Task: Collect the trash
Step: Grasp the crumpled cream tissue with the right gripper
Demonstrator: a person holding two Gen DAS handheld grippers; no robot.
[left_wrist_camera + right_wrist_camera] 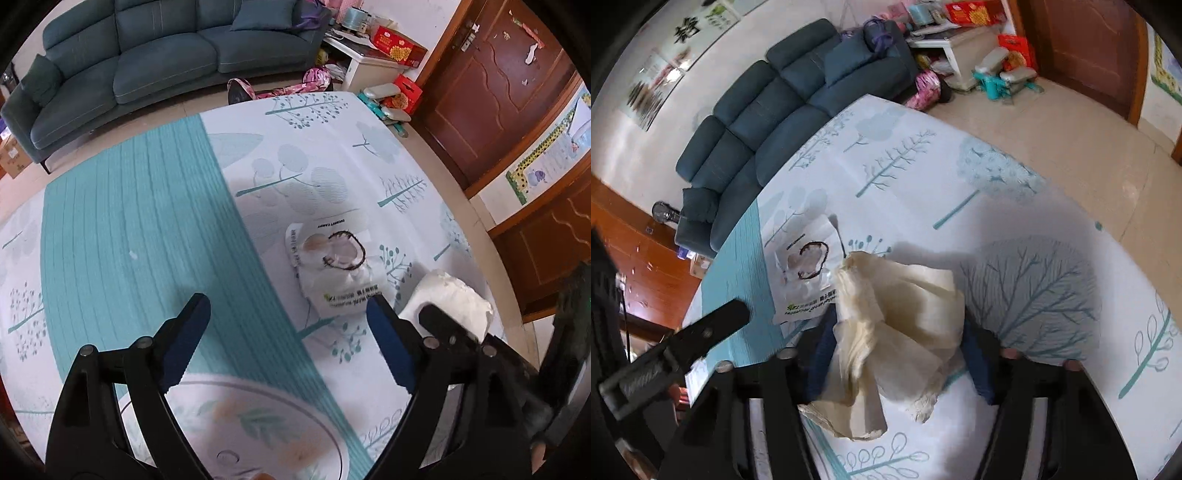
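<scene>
We hold right gripper point(895, 354) clamped on crumpled tissue wad point(897, 328) above tablecloth point(1052, 206), lifting it for disposal. Left gripper point(288, 332) gapes wide, empty, angled toward white plastic wrapper point(332, 273) lying flat nearby, likely next pickup.

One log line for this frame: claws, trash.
left claw: open, empty | right claw: around crumpled tissue | snack wrapper: on table

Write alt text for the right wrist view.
The right gripper has its jaws around a crumpled cream tissue wad on a tree-print tablecloth. A white snack wrapper lies just beyond it, and a blue sofa stands behind.
</scene>
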